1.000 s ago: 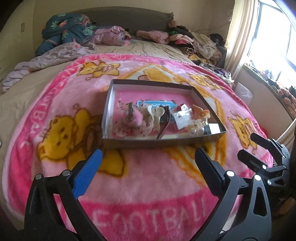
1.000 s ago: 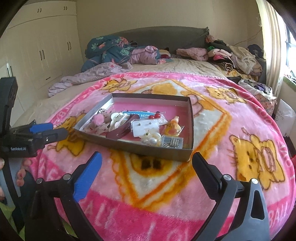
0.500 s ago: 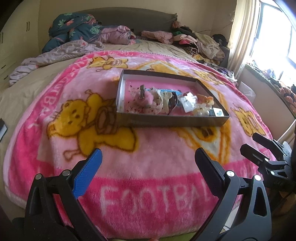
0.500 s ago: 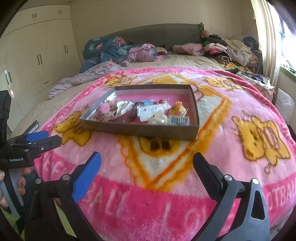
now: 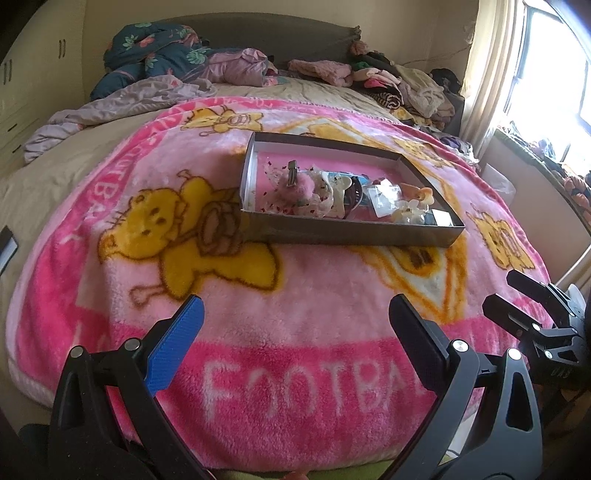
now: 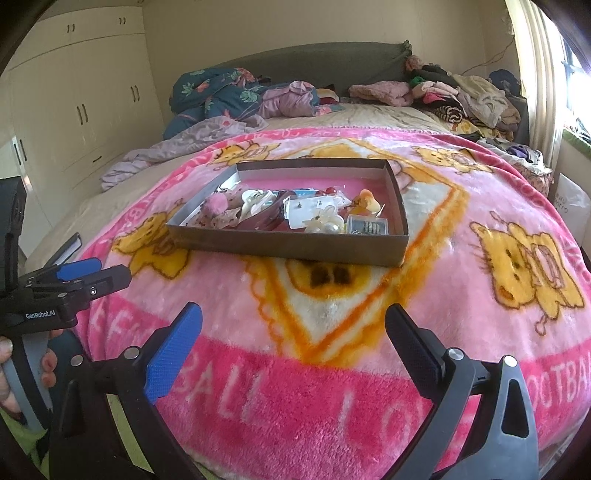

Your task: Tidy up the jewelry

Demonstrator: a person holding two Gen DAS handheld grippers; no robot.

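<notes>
Rt wrist: box point(image 6: 288, 247) long axis left-right.

Daylight from the window point(image 5: 554, 92) at right blows out to white glare; fisheye bends the edges, corners vignette black, the blanket point(image 5: 295, 314) stays evenly lit.

We have 2 wrist cameras low at the bed's foot, facing the headboard point(image 5: 280, 33), left one from the box's point(image 5: 332, 232) left, right one from its right, sharing box and blanket point(image 6: 332, 369).
</notes>
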